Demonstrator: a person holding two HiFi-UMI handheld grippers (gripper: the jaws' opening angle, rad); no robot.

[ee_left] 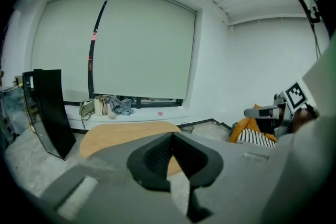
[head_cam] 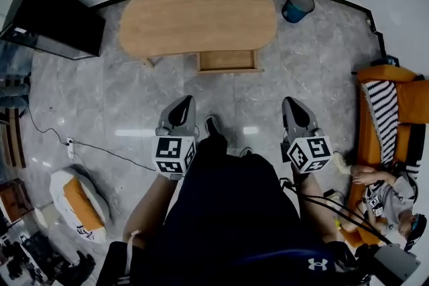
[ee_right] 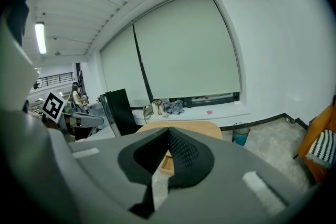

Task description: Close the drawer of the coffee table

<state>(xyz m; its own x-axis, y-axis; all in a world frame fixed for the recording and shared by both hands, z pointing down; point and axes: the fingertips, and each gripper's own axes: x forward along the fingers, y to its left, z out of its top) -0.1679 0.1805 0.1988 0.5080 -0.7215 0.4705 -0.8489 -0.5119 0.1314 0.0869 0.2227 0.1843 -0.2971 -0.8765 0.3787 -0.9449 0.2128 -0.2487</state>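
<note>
An oval wooden coffee table point(head_cam: 198, 15) stands on the grey marble floor ahead of me. Its drawer point(head_cam: 226, 61) is pulled out toward me from the near side, empty inside. My left gripper point(head_cam: 182, 102) and right gripper point(head_cam: 292, 104) are both shut and hold nothing; they hang side by side above the floor, well short of the drawer. In the left gripper view the shut gripper point(ee_left: 172, 136) points at the table top point(ee_left: 121, 136). In the right gripper view the shut gripper point(ee_right: 168, 130) has the open drawer point(ee_right: 167, 161) just beyond its tips.
A black cabinet point(head_cam: 53, 20) stands left of the table, a blue bin point(head_cam: 297, 7) at its right. An orange sofa with a striped cushion point(head_cam: 389, 110) and a person point(head_cam: 382, 194) are at the right. A cable point(head_cam: 87, 144) and a bag point(head_cam: 77, 201) lie at the left.
</note>
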